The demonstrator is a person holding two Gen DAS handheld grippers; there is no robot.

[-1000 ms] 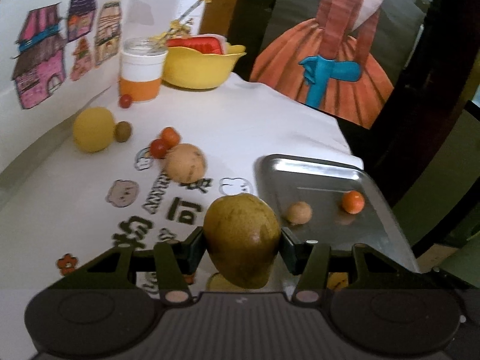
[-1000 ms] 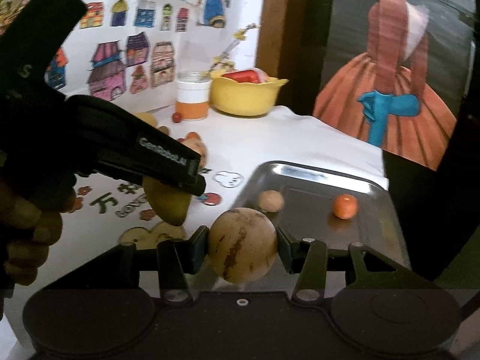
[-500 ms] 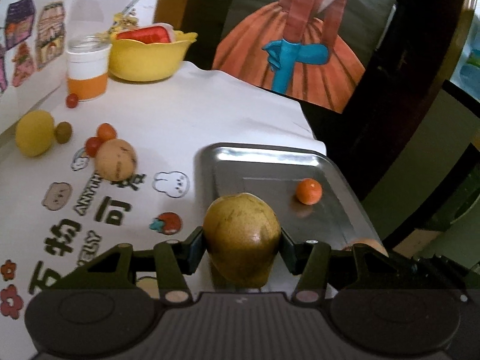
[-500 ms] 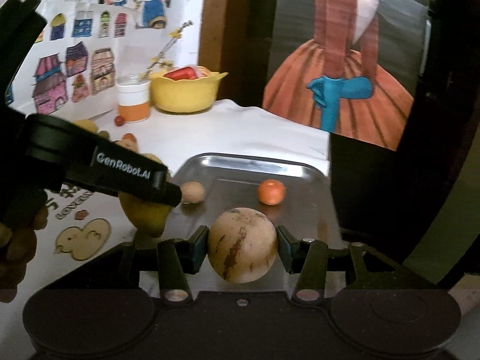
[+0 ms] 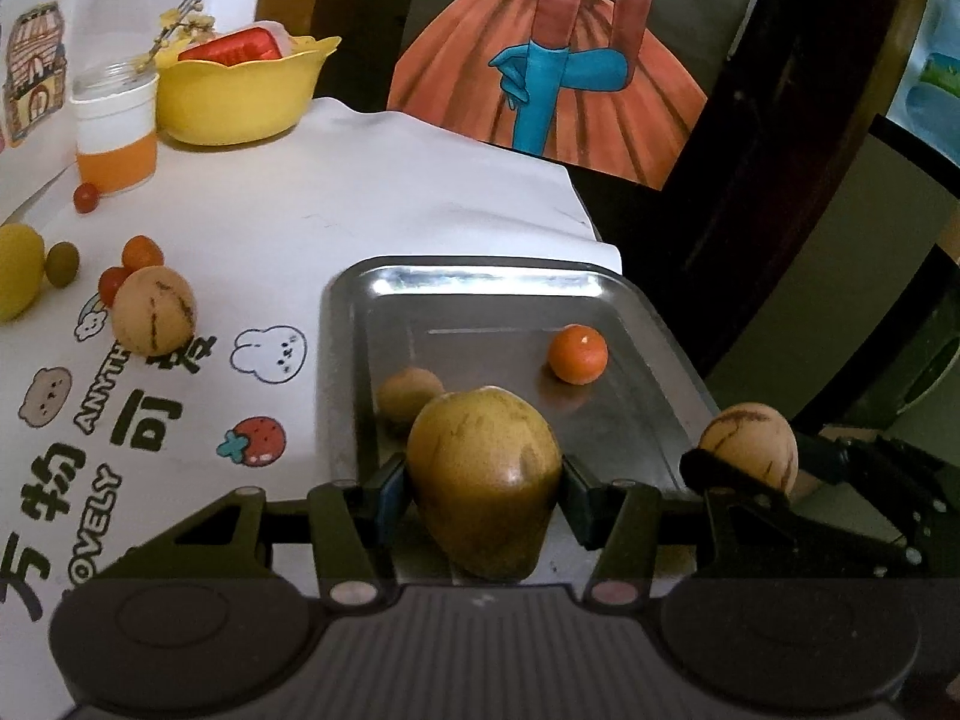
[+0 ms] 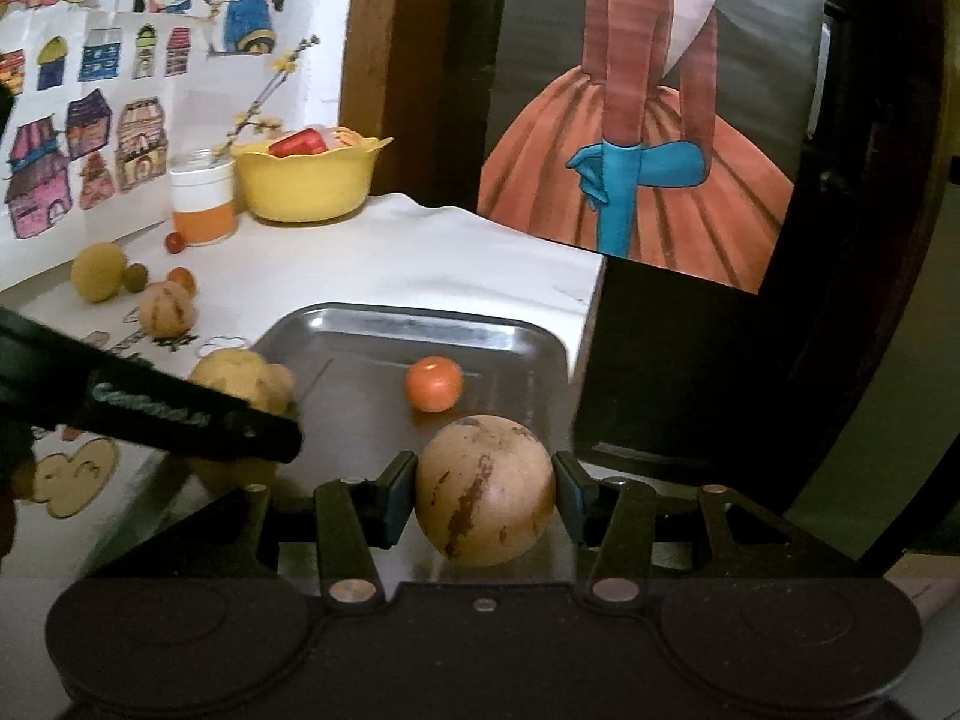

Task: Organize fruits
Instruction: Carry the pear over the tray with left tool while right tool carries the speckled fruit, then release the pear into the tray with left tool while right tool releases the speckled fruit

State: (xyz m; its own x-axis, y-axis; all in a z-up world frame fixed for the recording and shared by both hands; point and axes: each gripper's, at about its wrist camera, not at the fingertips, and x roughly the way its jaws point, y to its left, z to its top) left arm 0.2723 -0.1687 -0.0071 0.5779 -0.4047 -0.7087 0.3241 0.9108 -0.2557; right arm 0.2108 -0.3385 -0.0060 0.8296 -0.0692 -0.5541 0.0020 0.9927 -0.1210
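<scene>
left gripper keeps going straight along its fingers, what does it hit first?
Likely the small tan fruit on the metal tray, just beyond the mango gripped by the left gripper. Depth is unclear; it could pass above it.

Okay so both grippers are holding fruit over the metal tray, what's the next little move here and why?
Probably lower the left gripper a little and open it, setting the mango on the metal tray. It is clamped between the fingers above the tray's near end, with bare metal ahead beside the small brown fruit and orange. The right gripper, shut on the round striped fruit, can follow.
</scene>
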